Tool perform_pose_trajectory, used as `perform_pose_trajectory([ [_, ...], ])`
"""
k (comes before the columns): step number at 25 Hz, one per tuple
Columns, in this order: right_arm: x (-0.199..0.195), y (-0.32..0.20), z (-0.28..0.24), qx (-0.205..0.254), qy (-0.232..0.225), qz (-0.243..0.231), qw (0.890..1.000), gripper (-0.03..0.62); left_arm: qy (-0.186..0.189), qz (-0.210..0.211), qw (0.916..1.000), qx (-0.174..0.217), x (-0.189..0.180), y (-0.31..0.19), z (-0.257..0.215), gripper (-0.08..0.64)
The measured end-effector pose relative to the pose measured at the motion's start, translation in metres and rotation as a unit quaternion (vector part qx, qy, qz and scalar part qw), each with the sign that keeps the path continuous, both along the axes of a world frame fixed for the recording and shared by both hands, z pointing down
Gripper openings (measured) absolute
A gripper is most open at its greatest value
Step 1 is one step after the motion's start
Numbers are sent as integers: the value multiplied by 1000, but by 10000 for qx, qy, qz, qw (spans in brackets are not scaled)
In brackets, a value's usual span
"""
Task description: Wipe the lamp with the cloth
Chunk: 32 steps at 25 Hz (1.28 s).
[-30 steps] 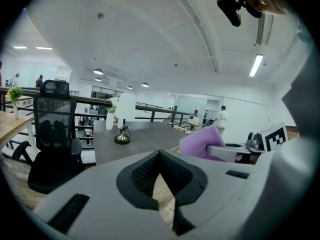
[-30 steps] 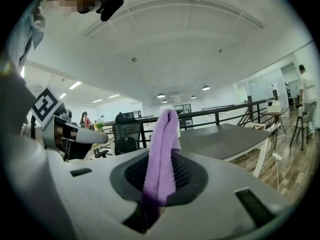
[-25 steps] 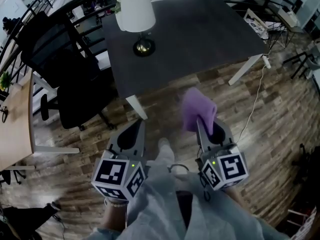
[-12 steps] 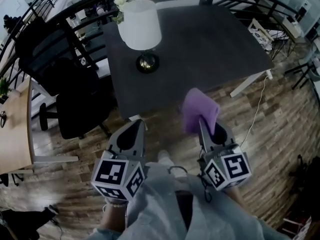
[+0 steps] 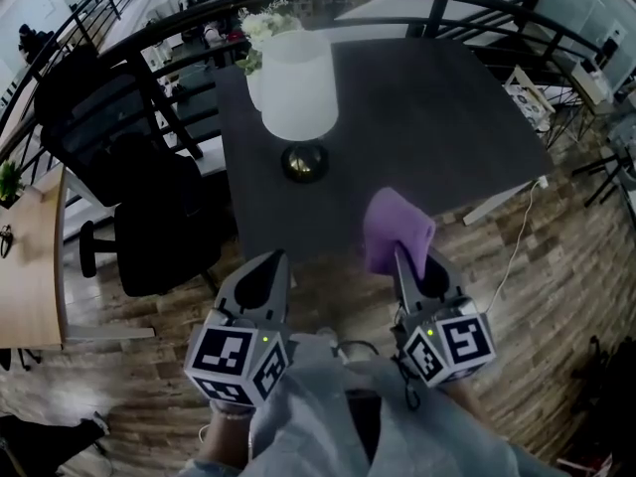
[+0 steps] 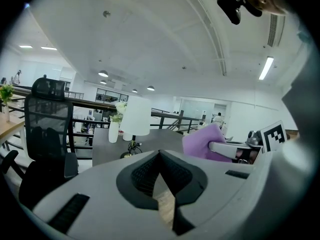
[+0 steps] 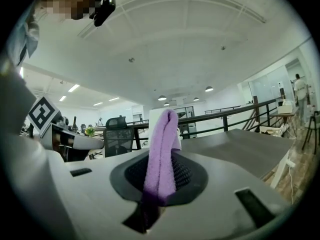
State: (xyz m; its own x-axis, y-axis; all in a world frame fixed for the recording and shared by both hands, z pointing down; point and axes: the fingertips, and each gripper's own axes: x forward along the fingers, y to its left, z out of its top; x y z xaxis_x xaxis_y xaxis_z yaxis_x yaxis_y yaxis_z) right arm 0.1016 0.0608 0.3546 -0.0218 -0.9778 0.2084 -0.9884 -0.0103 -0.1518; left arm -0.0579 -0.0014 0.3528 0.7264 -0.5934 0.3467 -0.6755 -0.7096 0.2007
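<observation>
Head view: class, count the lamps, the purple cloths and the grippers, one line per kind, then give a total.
Lamp: 1
Purple cloth: 1
Grippers: 2, left gripper and right gripper
Total: 4

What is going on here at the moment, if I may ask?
A person holds a hand-held gripper in each hand, facing a dark table. The right hand-held gripper is shut on a purple cloth that stands up from its jaws. The left hand-held gripper is shut with nothing in it. The lamp stands on the table, apart from both; wiping has not yet begun.
</observation>
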Motion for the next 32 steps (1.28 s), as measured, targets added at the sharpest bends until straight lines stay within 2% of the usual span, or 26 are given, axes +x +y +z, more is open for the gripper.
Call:
perform_pose_trajectory([
  [7,3,-22,1,-12,7,24,10000,51,-16,-11,10000,52,-1,-19,1,9],
  [12,-4,-29,3,-86,279,-68,9995,51,-23,-171,9998,14,-13,-29,3,11],
  [17,-4,-35,2,-75,287,-112,9995,51,31,-343,9994,-21,-23,-33,6,9],
  [32,36,-107,-18,282,707,-415,9962,51,87,-773,9969,98,-8,-72,-1,9],
])
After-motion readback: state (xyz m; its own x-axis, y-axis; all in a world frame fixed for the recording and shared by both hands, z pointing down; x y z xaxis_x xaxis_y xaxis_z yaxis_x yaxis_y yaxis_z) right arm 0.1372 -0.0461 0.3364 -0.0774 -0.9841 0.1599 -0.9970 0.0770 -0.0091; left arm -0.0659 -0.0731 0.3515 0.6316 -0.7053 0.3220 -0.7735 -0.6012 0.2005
